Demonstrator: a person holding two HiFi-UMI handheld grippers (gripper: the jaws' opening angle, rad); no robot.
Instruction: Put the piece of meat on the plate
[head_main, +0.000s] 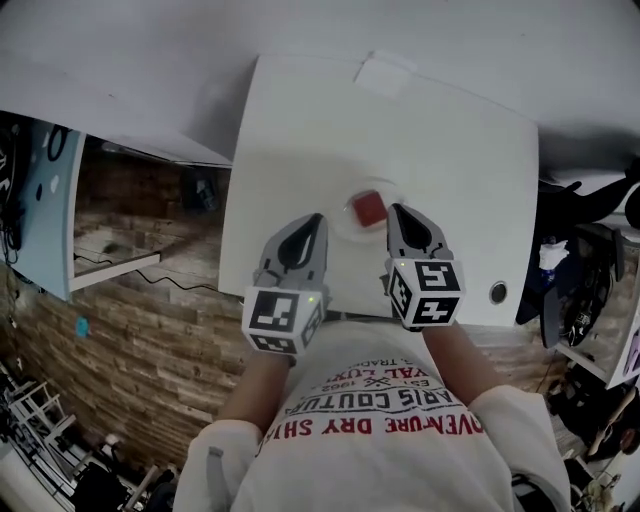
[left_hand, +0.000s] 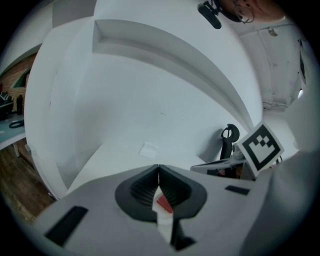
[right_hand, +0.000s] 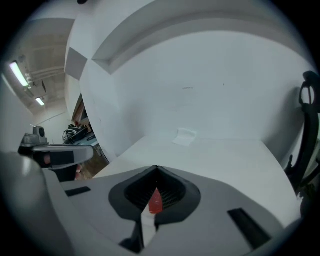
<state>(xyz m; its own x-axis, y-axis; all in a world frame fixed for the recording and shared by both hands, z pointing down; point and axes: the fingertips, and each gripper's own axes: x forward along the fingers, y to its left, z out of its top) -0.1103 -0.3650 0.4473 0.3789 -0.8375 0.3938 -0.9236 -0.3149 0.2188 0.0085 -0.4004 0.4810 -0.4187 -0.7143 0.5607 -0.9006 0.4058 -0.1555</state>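
On my left, the left gripper (head_main: 316, 220) hangs over the near edge of the white desk (head_main: 450, 150). Its fingers (left_hand: 145, 187) are pressed together at the tips with nothing pinched between them. In the left gripper view a sliver of red shows only through the gap lower down, and that is the meat beyond, not a hold on it.

In the middle, just ahead of both tools, the piece of meat (head_main: 368, 208) lies as a red block on the pale round plate (head_main: 343, 222). It touches neither gripper.

To the right, the right gripper (head_main: 396, 210) sits close beside the plate's rim. Its fingers are also shut tight on nothing, with the same red glimpse behind them.

I judge the placing itself done: the meat rests where the task wants it and I hold nothing. What's left is to clear off. That calls for drawing both tools back toward me and away from the rim, taking most care on the right so I don't nudge the plate.
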